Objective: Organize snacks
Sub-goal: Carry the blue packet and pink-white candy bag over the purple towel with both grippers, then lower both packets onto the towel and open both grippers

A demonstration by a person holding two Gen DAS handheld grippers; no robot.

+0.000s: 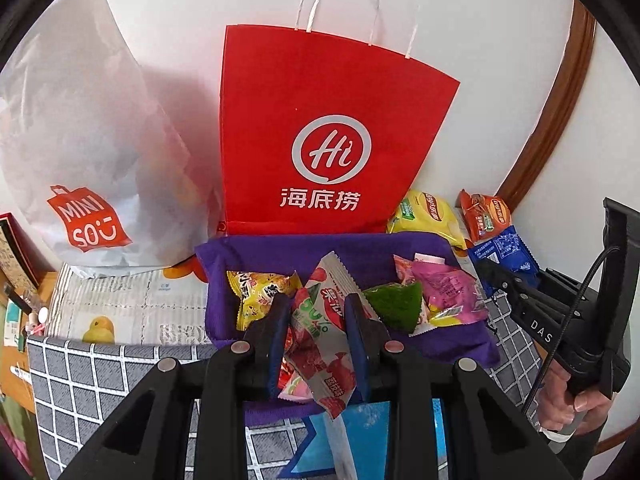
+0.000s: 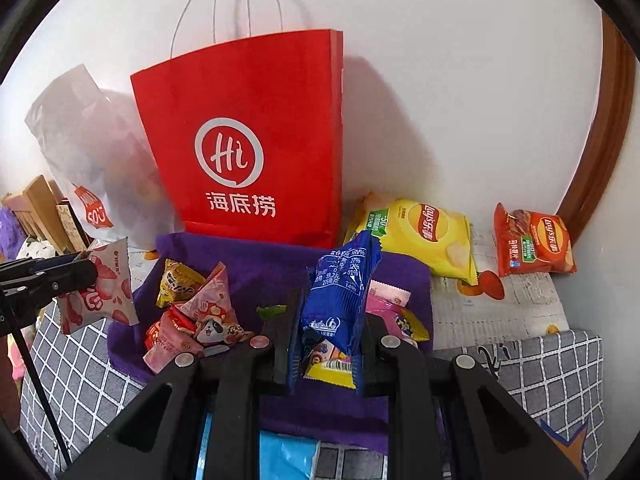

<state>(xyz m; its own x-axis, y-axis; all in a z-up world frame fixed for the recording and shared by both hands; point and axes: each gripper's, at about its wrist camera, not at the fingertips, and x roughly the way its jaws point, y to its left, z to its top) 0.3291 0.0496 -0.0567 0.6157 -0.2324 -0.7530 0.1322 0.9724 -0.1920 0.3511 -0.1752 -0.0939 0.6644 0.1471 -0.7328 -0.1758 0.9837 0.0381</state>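
Left gripper clamped on a pale crinkly sachet printed with red strawberries, right gripper clamped on a glossy blue foil snack packet, both held just above the purple cloth strewn with small wrapped sweets, in front of the upright red paper carrier bag with white twisted handles. Gripped by slippery film only, so likely to slide out if swung towards that bag. Risked also snagging the bag's rim and tipping it.
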